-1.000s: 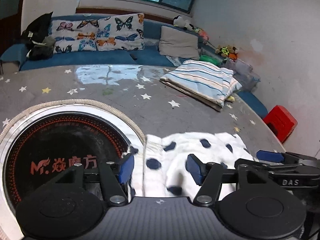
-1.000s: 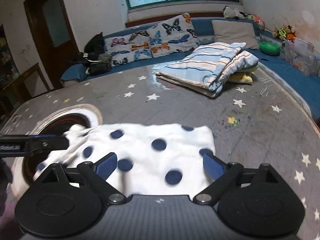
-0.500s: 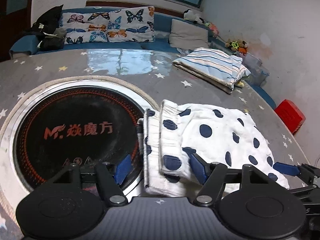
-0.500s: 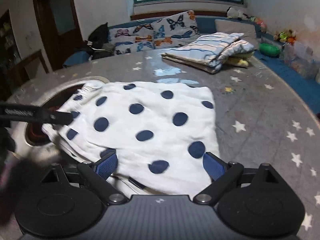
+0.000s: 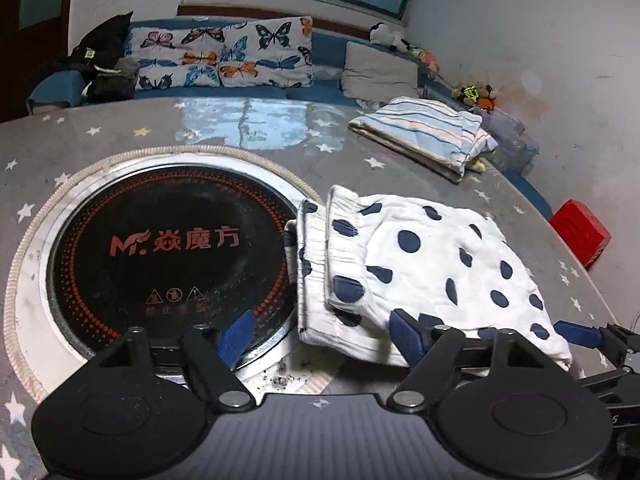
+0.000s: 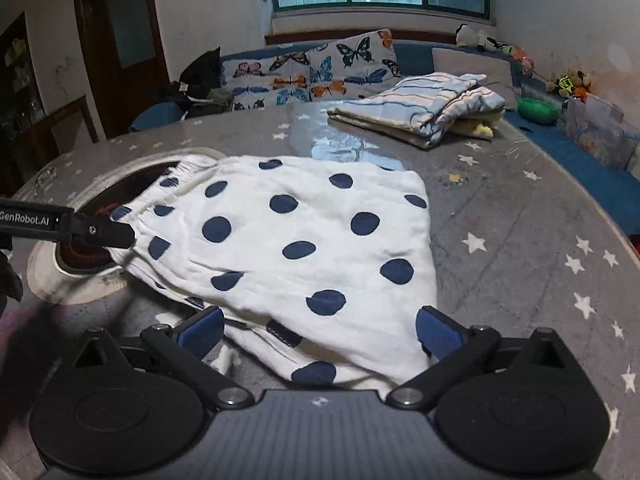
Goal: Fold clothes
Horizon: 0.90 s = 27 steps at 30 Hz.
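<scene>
Both spread, empty grippers, left gripper (image 5: pixel 320 334) and right gripper (image 6: pixel 320 330), flank the doubled white navy-dotted cotton garment (image 6: pixel 304 248); uneven gripping risks skewing layers.

We see white shorts with navy polka dots (image 5: pixel 432 264) lying folded flat on the grey star-patterned worktop (image 5: pixel 168 136), their elastic waistband overlapping the rim of a round black cooktop (image 5: pixel 168 256). Farther back rests a folded blue-striped cloth (image 6: pixel 416 114).
</scene>
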Available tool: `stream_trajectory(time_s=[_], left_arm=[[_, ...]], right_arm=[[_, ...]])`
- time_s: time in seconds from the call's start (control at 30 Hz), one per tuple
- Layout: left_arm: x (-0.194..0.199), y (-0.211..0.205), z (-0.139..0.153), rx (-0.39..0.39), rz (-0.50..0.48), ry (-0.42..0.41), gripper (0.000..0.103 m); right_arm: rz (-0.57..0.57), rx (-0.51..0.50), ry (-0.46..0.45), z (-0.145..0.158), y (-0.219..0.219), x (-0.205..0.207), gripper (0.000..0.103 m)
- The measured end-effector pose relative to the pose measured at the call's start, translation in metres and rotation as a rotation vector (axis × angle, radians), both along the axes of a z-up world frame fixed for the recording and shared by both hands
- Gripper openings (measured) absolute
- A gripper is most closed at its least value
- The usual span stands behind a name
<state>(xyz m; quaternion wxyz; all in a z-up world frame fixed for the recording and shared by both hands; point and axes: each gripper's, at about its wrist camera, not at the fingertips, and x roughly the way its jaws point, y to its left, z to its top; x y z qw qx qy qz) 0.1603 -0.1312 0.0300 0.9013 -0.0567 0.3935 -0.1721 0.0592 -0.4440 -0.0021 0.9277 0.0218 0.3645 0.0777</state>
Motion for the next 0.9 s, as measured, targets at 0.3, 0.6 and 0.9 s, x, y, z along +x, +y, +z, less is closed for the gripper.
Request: stream_trajectory(time_s=[0.3, 0.6, 0.9], left_arm=[[-0.019, -0.002, 0.002, 0.015, -0.025, -0.015, 0.097], [-0.037, -0.002, 0.001, 0.025, -0.063, -0.020, 0.103], [-0.053, 0.000, -0.004, 0.022, -0.073, -0.003, 0.103]], right_arm=[[-0.041, -0.011, 0.025, -0.003, 0.002, -0.009, 0.103], [-0.073, -0.068, 0.046, -0.005, 0.010, -0.013, 0.103], [-0.114, -0.066, 0.068, -0.010, 0.015, -0.022, 0.103]])
